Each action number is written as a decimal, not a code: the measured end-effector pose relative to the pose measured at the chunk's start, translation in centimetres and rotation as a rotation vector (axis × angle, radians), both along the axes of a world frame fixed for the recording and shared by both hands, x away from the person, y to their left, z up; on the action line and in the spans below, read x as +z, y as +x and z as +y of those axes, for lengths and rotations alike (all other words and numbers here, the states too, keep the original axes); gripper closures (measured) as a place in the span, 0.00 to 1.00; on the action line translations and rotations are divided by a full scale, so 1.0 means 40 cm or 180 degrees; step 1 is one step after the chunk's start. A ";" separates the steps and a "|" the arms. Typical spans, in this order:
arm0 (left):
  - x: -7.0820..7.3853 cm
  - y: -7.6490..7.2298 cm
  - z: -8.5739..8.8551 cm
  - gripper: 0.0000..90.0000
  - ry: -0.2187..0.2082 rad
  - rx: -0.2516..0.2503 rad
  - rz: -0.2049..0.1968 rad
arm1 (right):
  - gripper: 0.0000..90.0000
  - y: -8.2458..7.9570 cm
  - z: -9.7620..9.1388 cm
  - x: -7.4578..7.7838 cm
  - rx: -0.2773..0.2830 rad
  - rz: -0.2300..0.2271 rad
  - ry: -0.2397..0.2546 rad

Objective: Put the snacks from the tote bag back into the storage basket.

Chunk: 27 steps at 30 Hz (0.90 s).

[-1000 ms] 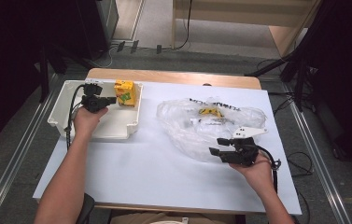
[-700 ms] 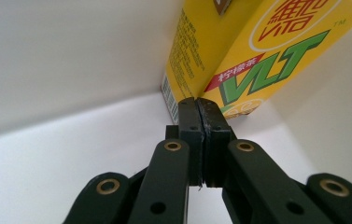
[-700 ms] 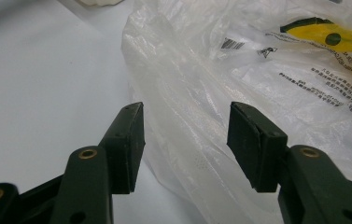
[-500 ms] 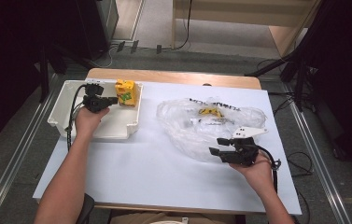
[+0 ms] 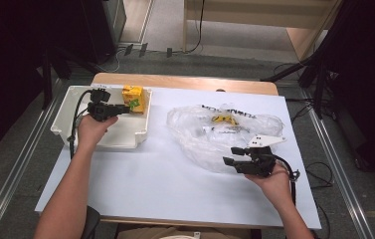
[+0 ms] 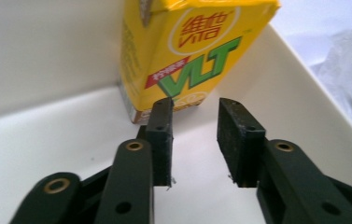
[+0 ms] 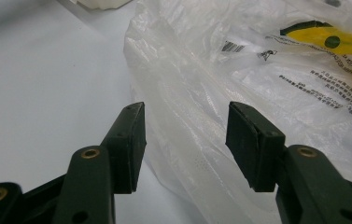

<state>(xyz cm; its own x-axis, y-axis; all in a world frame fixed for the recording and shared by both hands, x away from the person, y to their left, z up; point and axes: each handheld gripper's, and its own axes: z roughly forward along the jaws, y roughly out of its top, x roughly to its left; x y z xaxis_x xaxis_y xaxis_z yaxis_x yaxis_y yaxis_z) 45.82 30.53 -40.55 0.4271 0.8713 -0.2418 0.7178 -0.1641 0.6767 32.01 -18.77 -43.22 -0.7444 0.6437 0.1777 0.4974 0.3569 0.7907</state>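
Left gripper [image 6: 194, 121] just opening, nothing between its pads; carton [image 6: 190, 51] upright just beyond the tips, in the tray [image 5: 125, 134] corner. Right gripper [image 7: 185, 140] open, at the bag [image 7: 257, 93].

Setting: a recording lab or studio workspace. Evidence: small wooden table [image 5: 185, 81] overlaid with a white sheet [image 5: 150, 184], grey carpet floor [image 5: 21, 149], metal floor rails [image 5: 6, 191] along both sides, black stand legs [image 5: 319, 69], loose black cables [image 5: 195, 30] beyond the far edge.
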 end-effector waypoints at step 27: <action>0.086 -0.094 -0.087 0.52 0.0060 -0.0420 -0.0031 | 0.54 0.012 0.014 0.005 0.0050 0.0075 0.0056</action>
